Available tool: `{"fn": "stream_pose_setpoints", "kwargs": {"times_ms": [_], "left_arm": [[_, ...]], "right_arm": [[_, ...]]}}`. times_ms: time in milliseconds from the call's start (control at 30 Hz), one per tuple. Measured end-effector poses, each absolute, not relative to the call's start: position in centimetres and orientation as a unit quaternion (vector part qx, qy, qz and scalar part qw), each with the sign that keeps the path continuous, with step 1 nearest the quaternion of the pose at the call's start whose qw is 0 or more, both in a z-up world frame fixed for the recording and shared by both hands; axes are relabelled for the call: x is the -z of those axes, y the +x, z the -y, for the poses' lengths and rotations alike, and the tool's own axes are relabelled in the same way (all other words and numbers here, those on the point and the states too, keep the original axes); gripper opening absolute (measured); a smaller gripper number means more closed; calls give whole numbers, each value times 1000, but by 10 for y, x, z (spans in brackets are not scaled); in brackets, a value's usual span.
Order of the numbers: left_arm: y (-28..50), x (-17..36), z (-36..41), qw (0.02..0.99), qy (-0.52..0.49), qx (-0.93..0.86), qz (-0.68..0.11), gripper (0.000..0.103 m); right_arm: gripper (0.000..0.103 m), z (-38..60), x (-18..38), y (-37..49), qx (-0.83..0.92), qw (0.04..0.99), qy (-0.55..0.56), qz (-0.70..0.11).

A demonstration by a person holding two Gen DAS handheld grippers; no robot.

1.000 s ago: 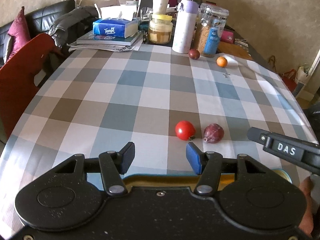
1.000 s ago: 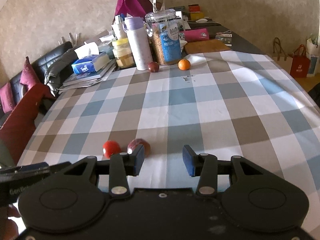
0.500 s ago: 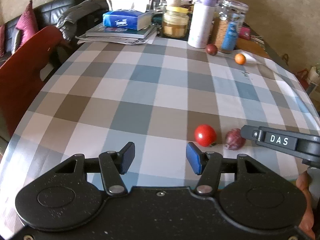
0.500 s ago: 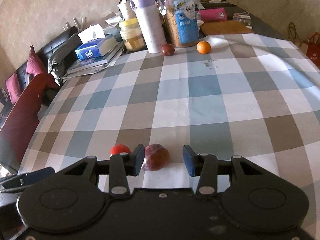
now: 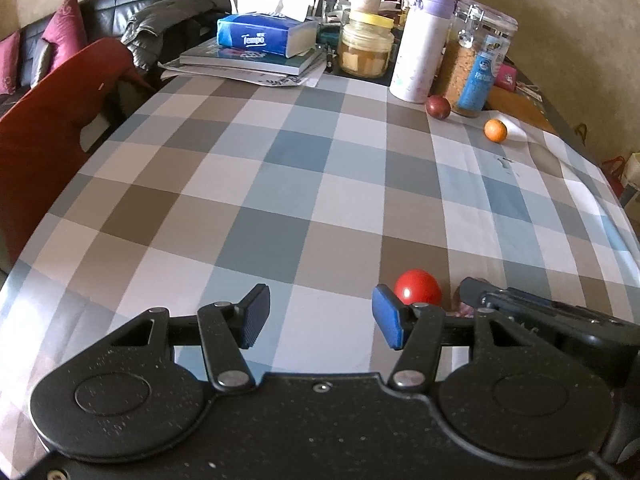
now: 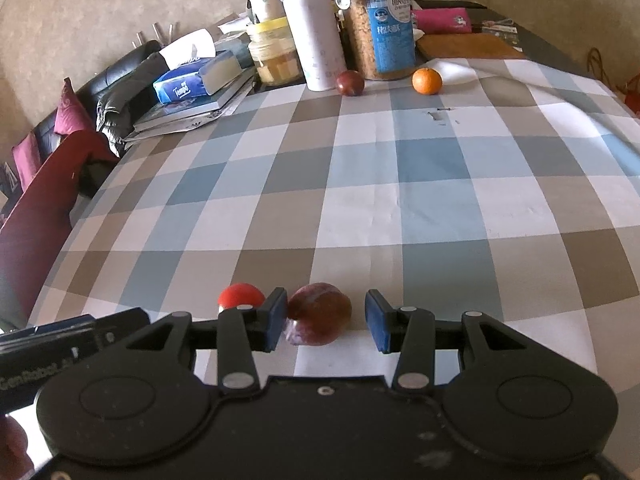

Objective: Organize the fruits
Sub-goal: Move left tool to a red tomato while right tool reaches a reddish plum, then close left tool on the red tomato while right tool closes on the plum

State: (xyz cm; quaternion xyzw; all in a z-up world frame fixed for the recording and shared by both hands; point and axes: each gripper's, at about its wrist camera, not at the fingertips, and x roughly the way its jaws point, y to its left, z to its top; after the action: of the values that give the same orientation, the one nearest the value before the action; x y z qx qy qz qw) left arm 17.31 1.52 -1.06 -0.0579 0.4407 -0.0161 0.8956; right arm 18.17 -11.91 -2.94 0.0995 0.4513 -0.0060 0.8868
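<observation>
Left wrist view: the left tool [image 5: 320,316] is spread and empty over the checked worktop [image 5: 280,208]; the round red tomato [image 5: 418,287] sits just right of it, so shift right before closing.

Right wrist view: the right tool [image 6: 326,320] is spread around the dark reddish-purple plum [image 6: 318,314], which lies against its left pad [image 6: 276,318]; centre it, then close gently.

The left hand-held gripper [image 5: 318,316] points forward and steeply down toward the surface [image 5: 320,184], level from side to side; its jaws stand parted with nothing between the blue pads; its right fingertip [image 5: 386,320] sits at about 5 o'clock in the left wrist view. The right hand-held gripper [image 6: 326,320] tilts down likewise; its jaws stand apart around a dark red plum [image 6: 318,314]; the left pad looks to be against the fruit, the right pad clear of it. In the left wrist view, the right tool's black body reaches in at 4 o'clock; a bit of a hand [image 6: 14,448] shows at 8 o'clock in the right wrist view.
</observation>
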Motion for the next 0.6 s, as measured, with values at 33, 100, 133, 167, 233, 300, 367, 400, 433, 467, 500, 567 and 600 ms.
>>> {"fn": "stream_pose_setpoints", "kwargs": {"times_ms": [33, 100, 133, 167, 233, 300, 367, 400, 433, 467, 500, 567, 600], "left_arm": [[174, 11, -14, 895, -59, 17, -441, 61], [177, 13, -12, 894, -66, 18, -443, 61], [178, 14, -11, 893, -69, 19, -443, 61], [179, 15, -10, 892, -74, 21, -444, 61], [181, 17, -9, 891, -83, 24, -446, 61], [182, 18, -6, 890, -88, 29, -446, 61], [183, 18, -2, 891, -87, 34, -444, 61], [184, 19, 1, 893, -85, 37, -441, 61], [184, 18, 3, 894, -83, 41, -439, 61], [184, 18, 6, 895, -81, 46, -435, 61], [185, 18, 9, 897, -81, 50, -432, 61], [186, 19, 14, 898, -81, 60, -429, 61], [186, 20, 16, 897, -83, 65, -428, 61]], "right_arm": [[45, 119, 30, 182, 4, 887, 99, -450], [41, 120, 30, 183, 0, 886, 102, -452], [36, 120, 30, 182, -4, 886, 104, -452], [36, 121, 29, 182, -6, 886, 104, -452], [30, 122, 26, 179, -3, 889, 101, -448], [21, 126, 22, 176, 6, 895, 102, -435], [19, 132, 19, 175, 20, 896, 113, -428], [19, 137, 19, 176, 30, 895, 126, -426], [19, 142, 19, 176, 36, 893, 139, -426], [19, 147, 19, 176, 41, 891, 152, -426], [19, 152, 19, 176, 46, 889, 164, -426], [20, 161, 20, 177, 60, 884, 181, -427], [20, 166, 21, 177, 68, 882, 189, -427]]}}
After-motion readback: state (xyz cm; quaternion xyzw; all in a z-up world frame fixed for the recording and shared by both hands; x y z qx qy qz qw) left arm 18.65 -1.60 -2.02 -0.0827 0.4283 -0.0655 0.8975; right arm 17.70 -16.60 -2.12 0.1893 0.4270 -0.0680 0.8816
